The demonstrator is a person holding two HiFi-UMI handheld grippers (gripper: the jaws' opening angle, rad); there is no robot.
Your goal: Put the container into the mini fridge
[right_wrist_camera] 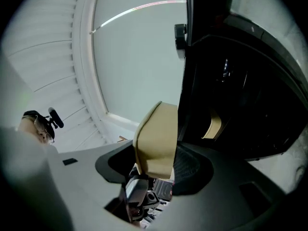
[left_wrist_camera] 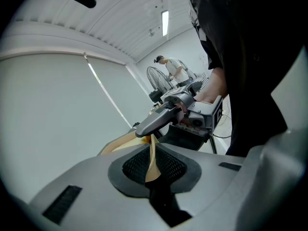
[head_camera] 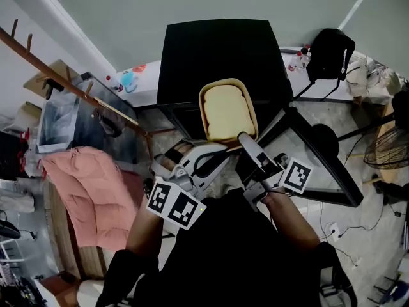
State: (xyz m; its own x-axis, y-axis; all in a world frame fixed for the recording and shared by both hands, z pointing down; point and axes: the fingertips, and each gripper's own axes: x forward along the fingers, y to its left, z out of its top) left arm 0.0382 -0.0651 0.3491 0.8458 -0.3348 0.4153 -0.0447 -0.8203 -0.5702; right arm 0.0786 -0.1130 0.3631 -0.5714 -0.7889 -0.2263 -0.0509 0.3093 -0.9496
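Cream container [head_camera: 227,110]: held in front of the black mini fridge [head_camera: 217,50], centre. Left gripper [head_camera: 206,149]: jaws narrow, pinching its thin rim. Right gripper [head_camera: 246,139]: jaws wide, clasping its near right end.

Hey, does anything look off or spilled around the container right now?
Nothing spilled or damaged. One oddity: the left tongs pinch only the thin rim of the container, a slim hold; the right tongs straddle its corner.

Head view from above, steeply down on both grippers, left gripper [head_camera: 214,147] view close along its jaws, facing the right gripper [left_wrist_camera: 144,128] ahead, right gripper view close, tilted upward, container [right_wrist_camera: 156,138] shared by all three.
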